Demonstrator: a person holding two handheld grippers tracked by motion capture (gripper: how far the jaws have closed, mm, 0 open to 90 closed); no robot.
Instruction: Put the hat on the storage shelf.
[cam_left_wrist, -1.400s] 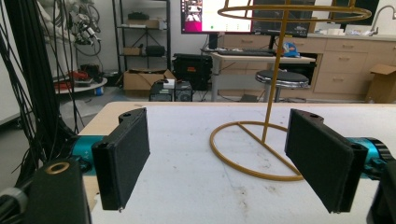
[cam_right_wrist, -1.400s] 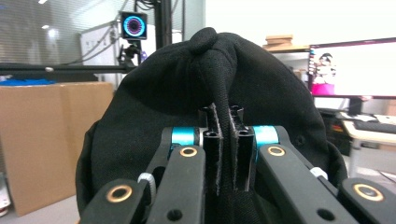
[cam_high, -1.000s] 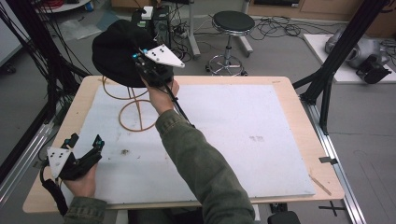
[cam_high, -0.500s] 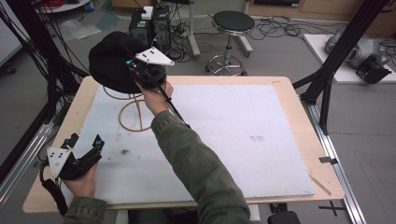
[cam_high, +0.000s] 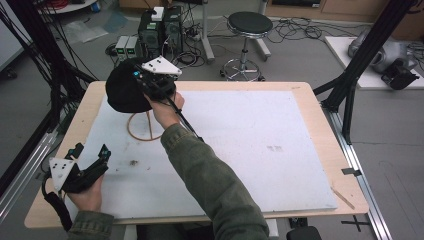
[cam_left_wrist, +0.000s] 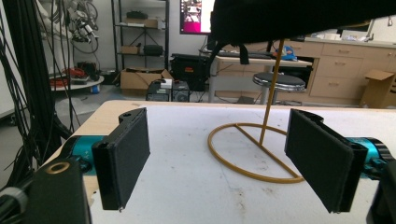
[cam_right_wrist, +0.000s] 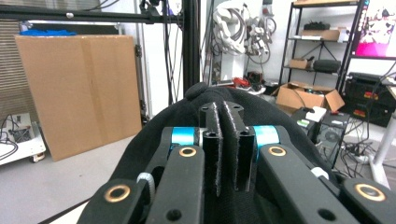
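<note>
High view: at the table's near-left corner, your left hand holds the left gripper low over the white mat, jaws spread wide and gripping nothing. Your left gripper view looks between those two black pads across the mat to a yellow wire stand, whose round base lies flat on the mat and whose thin upright rod climbs to the underside of a black hat above it. A few dark specks mark the mat near the ring.

Further right in the high view, your right arm in an olive sleeve reaches diagonally across the mat toward the far-left part of the table. Your right hand carries the right gripper up at the hat, which sits over the top of the stand, hiding its upper end. Your right gripper view shows its jaws drawn nearly together, with only a narrow slit between the pads and black hat fabric bulging around and beneath them; the jaws appear pinched on the hat.

Beyond the table, a black round stool stands on the grey floor to the right of the hat, with cables around it.
</note>
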